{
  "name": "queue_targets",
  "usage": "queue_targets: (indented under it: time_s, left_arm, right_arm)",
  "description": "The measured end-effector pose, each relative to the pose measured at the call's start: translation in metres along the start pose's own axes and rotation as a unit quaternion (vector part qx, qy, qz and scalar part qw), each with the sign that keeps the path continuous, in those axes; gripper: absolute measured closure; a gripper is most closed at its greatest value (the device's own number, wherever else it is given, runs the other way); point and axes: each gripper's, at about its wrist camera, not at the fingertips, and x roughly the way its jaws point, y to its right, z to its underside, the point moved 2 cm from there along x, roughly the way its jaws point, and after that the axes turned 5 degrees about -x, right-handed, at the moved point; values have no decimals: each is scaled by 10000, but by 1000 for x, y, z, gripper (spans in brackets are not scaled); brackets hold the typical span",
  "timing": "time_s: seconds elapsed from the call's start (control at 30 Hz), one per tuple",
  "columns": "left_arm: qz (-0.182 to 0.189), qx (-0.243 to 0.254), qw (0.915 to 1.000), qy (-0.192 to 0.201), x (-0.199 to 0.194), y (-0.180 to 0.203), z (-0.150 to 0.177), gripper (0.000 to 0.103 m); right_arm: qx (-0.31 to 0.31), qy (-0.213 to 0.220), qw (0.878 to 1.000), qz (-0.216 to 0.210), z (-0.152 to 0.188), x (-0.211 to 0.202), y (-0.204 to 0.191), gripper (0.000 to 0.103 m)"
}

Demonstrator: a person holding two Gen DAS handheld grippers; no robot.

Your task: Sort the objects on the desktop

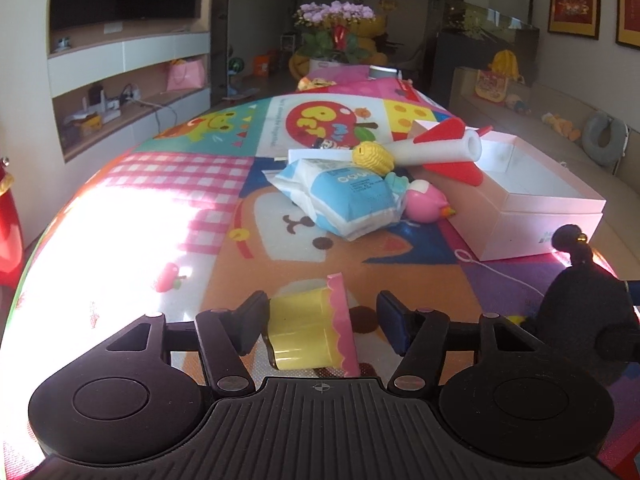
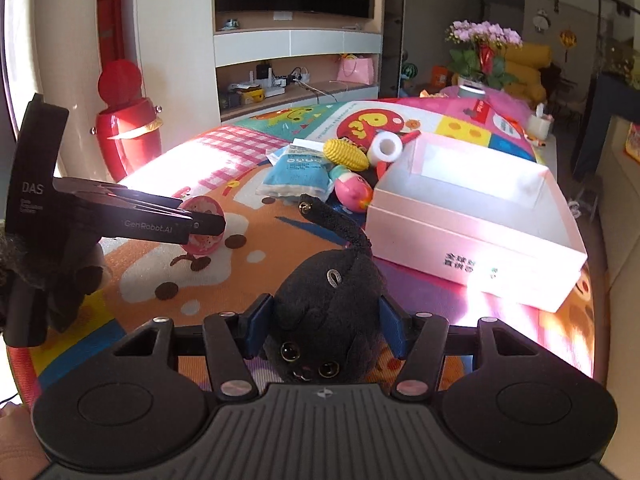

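Observation:
My left gripper [image 1: 322, 322] is open around a yellow toy cup with a pink scalloped rim [image 1: 310, 330]; the cup touches the left finger, with a gap to the right one. In the right wrist view the left gripper [image 2: 208, 222] shows at the left with the cup [image 2: 202, 226]. My right gripper [image 2: 326, 328] is shut on a black plush cat [image 2: 328, 312], also visible in the left wrist view [image 1: 580, 300]. An open pink box [image 2: 472, 236] stands to the right. A pile holds a blue packet [image 1: 344, 196], yellow corn toy [image 1: 374, 156], foam rocket [image 1: 440, 146] and pink bird toy [image 1: 426, 200].
A colourful play mat [image 1: 192, 184] covers the table. A small pink apple toy [image 1: 170, 278] lies at the left. A white string [image 1: 500, 274] runs in front of the box. A red bin [image 2: 124, 128] stands beyond the table's left edge. Flowers [image 1: 336, 28] stand at the far end.

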Motion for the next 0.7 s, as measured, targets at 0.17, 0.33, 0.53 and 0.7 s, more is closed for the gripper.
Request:
queue_targets:
  time_s: [0.17,0.33,0.53,0.7]
  left_arm:
    - [66,-86,9999,-93,6,5,-4,53]
    - [639,-408,9964,-382,5,10,-7,56]
    - [1952,-1323,9675,-916,4,22,-8,56]
    - [1948,-1676,9605,-1072,15,15,-3,51]
  right_arm:
    - [240,476,9962,693,18,-10,9,13]
    - [251,682,9935,875,21,4,3,4]
    - [477,494,9948,751,25,22,4,1]
    - [599,516,9941,741,26,21,7,0]
